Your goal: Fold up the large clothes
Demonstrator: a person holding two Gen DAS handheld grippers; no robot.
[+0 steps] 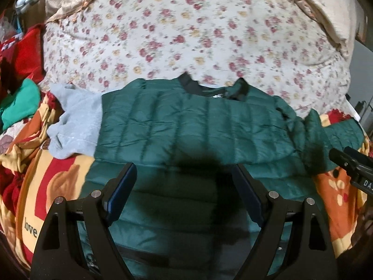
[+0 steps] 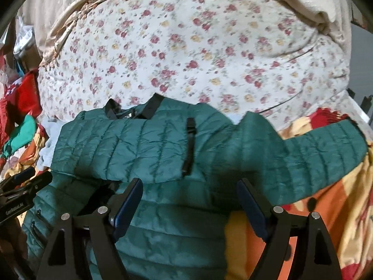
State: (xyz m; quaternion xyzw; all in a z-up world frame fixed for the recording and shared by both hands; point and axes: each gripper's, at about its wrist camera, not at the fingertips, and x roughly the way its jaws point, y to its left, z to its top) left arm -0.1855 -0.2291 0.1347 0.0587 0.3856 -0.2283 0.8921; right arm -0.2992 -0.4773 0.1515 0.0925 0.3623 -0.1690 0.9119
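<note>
A dark green quilted puffer jacket (image 1: 191, 126) lies on the bed with its black collar (image 1: 193, 84) at the far side. A panel is folded across its upper body, and its sleeve (image 2: 326, 154) stretches out to the right. My left gripper (image 1: 184, 175) is open and empty, just above the jacket's lower part. My right gripper (image 2: 191, 191) is open and empty over the jacket's right side near the sleeve. Each gripper shows at the edge of the other's view: the right gripper (image 1: 352, 163), the left gripper (image 2: 21, 191).
A floral quilt (image 1: 186, 30) is bunched behind the jacket. A grey garment (image 1: 74, 126) lies at the jacket's left. An orange, red and yellow blanket (image 2: 326, 221) covers the bed. Red and green clothes (image 1: 21, 102) are piled at far left.
</note>
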